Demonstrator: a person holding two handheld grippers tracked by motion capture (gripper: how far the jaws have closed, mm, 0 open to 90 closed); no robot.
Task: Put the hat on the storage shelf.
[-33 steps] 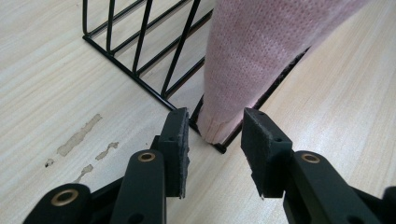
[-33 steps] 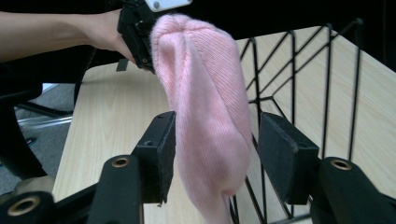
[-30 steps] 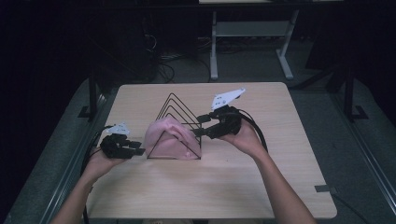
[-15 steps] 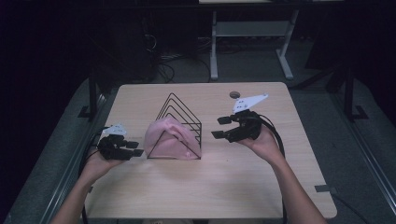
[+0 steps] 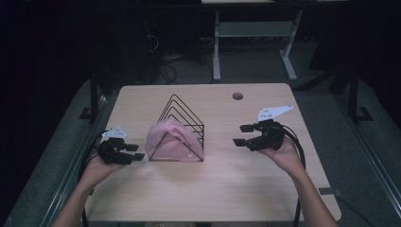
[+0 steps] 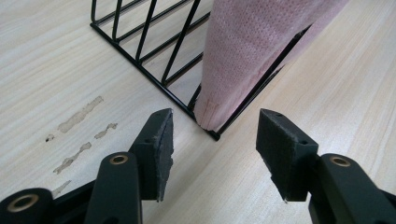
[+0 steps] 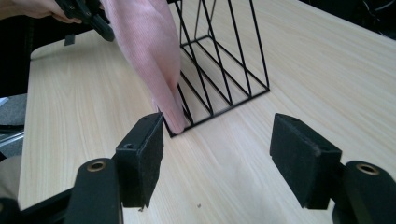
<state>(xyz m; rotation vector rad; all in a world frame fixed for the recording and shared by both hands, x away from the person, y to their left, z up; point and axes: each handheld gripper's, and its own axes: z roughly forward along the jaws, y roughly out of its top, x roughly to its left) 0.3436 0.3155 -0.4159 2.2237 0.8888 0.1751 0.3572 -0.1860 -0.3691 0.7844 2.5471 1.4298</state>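
A black wire rack point(image 5: 182, 124) of nested triangular frames stands near the middle of the wooden counter point(image 5: 213, 189). A pink cloth point(image 5: 168, 139) is draped over the near end of the rack and hangs down both sloping sides to about counter level.

Left tool point(image 5: 133, 152): held in the person's left hand point(image 5: 97, 168) at the left side of the counter, just beside the rack's near left corner. In the left gripper view the jaws are spread wide with nothing between the pads point(image 6: 161, 149). The rack's corner point(image 6: 212, 135) and the lower edge of the cloth point(image 6: 243, 51) lie just ahead of the jaws, apart from both pads. A few pale scuff marks point(image 6: 79, 135) show on the counter surface to the left of the rack.

Right tool point(image 5: 242, 135): held in the person's right hand point(image 5: 283, 156), to the right of the rack and well apart from it, jaws pointing toward the rack. In the right gripper view the jaws are wide open and empty; pads point(image 7: 144, 154) hover above bare counter. The cloth's hanging tip point(image 7: 170, 116) and the rack's base wires point(image 7: 219, 84) sit beyond the jaws, not touching them. The left tool point(image 7: 86, 14) shows at the top left of that view, behind the cloth.

A round cable hole point(image 5: 238, 96) is in the far right part of the counter.
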